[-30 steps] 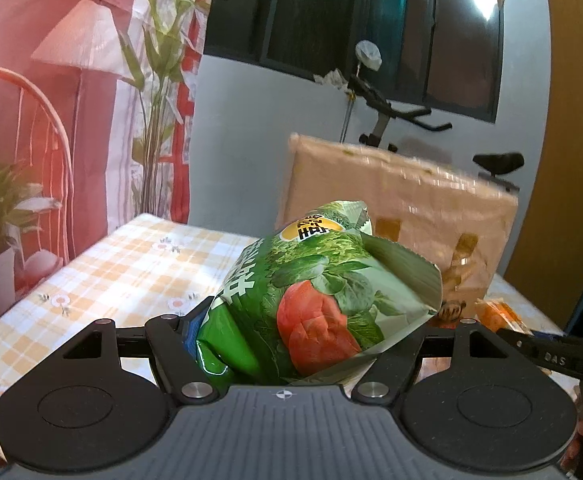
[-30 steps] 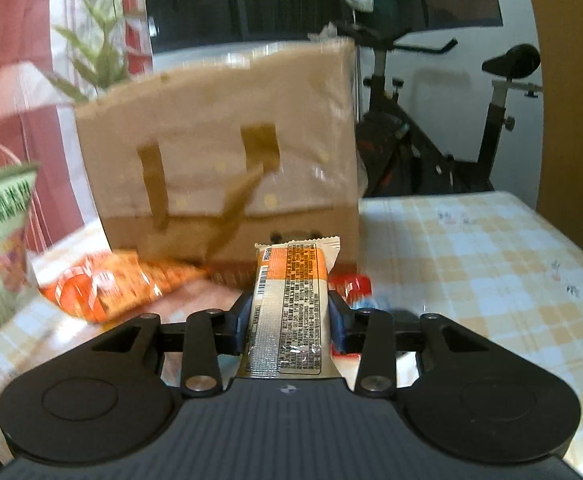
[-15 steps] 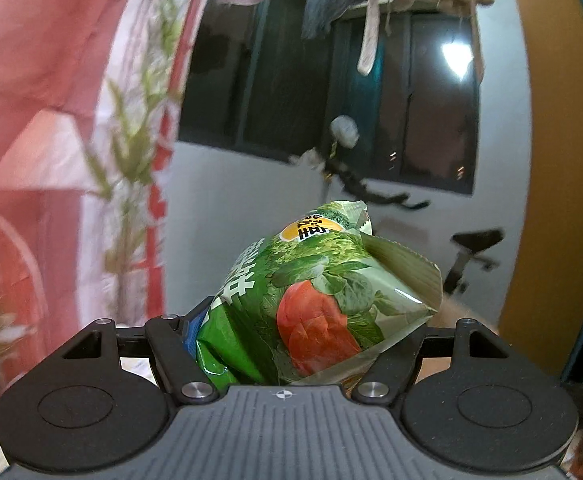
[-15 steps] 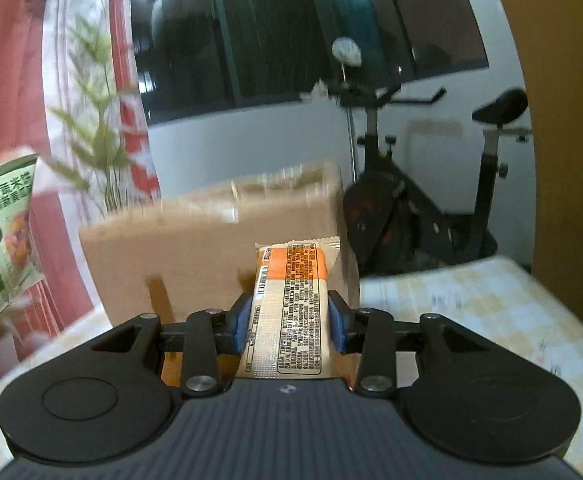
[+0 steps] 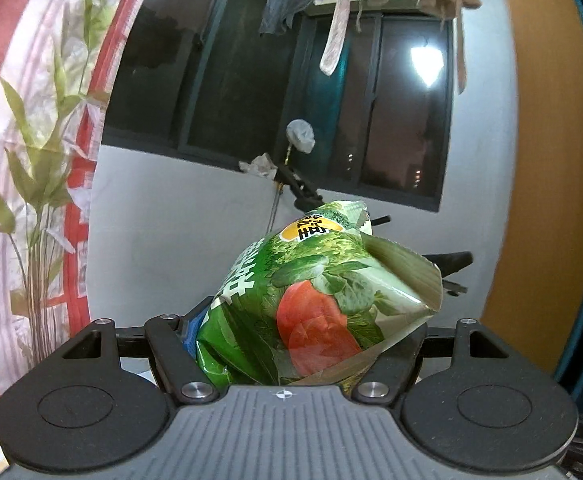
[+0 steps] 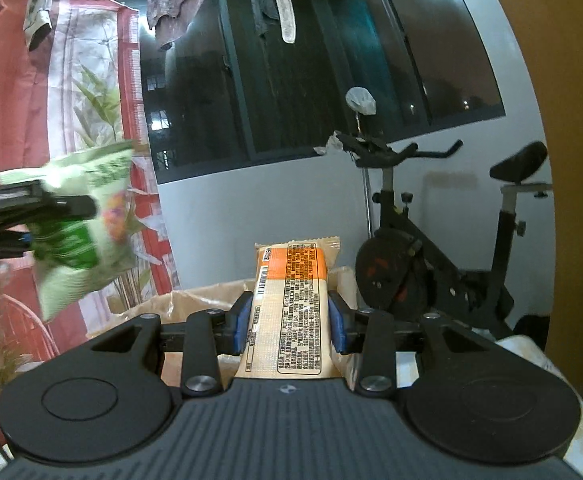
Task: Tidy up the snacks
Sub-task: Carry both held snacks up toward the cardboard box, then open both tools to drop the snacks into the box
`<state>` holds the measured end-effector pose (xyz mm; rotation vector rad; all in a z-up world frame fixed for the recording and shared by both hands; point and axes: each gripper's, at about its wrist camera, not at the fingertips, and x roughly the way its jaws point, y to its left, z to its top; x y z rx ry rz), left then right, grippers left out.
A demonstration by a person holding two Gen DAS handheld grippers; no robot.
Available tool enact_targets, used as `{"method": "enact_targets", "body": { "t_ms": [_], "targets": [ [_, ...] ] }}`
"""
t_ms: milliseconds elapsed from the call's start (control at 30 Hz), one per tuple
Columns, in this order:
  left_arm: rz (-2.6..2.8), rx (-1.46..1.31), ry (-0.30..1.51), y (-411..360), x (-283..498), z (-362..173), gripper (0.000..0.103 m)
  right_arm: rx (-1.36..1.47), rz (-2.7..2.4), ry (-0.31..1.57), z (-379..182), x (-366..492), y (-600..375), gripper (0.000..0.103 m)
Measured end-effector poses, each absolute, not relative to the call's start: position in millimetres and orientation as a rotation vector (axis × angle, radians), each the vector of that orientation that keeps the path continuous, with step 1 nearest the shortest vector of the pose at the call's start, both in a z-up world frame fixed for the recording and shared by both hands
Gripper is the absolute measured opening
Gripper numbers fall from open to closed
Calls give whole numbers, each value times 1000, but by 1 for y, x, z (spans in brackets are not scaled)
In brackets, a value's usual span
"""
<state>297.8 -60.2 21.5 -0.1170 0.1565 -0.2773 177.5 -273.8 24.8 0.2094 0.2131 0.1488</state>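
We've got both grippers up high, each carrying a snack, and our read is that they're raised so the packets can clear the rim of the cardboard box (image 6: 211,300) before going in.

Left gripper (image 5: 303,332): the green snack bag (image 5: 315,304) sits between its fingers, pinched low near its crumpled bottom, the puffy body and the sealed top standing forward and upward beyond the fingertips. The fingers are fairly far apart because the bag is bulky, yet both sides press into the foil. That low pinch looks like it leaves the bag free to drop top-first. In the right wrist view the same bag shows off to the left of our fingers, blurred.

Right gripper (image 6: 289,322): its blue pads (image 6: 242,322) are drawn in narrow and clamp the long edges of the orange snack bar (image 6: 291,300), which points straight forward between them, back label up. A flat, stiff packet held across its width, so it should slide in lengthways without twisting.

The box's open top lies just below and ahead of the right fingers, so that bar looks closest to release. From the left wrist view we see no box at all, only the window (image 5: 251,80) and the exercise bike (image 6: 431,260) behind the bag, so we cannot tell how that bag lines up with it.
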Motion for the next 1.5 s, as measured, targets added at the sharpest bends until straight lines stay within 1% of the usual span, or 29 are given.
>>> {"method": "enact_targets", "body": {
  "t_ms": [133,233,300,400,633,767,867,900,933,1033,1100,1500],
  "targets": [
    [-272,-101,205,-71,330,7,75,191,143,228,23,189,-275,40],
    [-233,-65,263,-74,349,-5,78,180,140,244,20,195,-276,40],
    [-230,-50,312,-72,356,-12,85,164,138,253,19,200,-276,40],
    [-265,-49,326,-63,353,-17,91,155,140,271,18,209,-274,40],
    [-255,-103,344,-39,339,-14,92,151,188,310,15,251,-258,40],
    [-217,-92,362,-31,328,-13,92,189,219,372,12,288,-247,40],
    [-204,-96,384,-21,321,-13,92,216,210,454,4,313,-238,44],
    [-201,-98,391,-18,319,-13,92,213,201,482,2,318,-235,47],
    [-199,-98,400,-15,317,-14,92,208,195,493,2,320,-233,52],
    [-192,-85,430,-11,310,-17,92,175,201,483,4,312,-229,61],
    [-176,-78,441,-9,306,-19,92,149,217,473,7,302,-228,63],
    [-119,-155,495,6,254,-32,92,49,237,483,14,249,-237,63]
  ]
}}
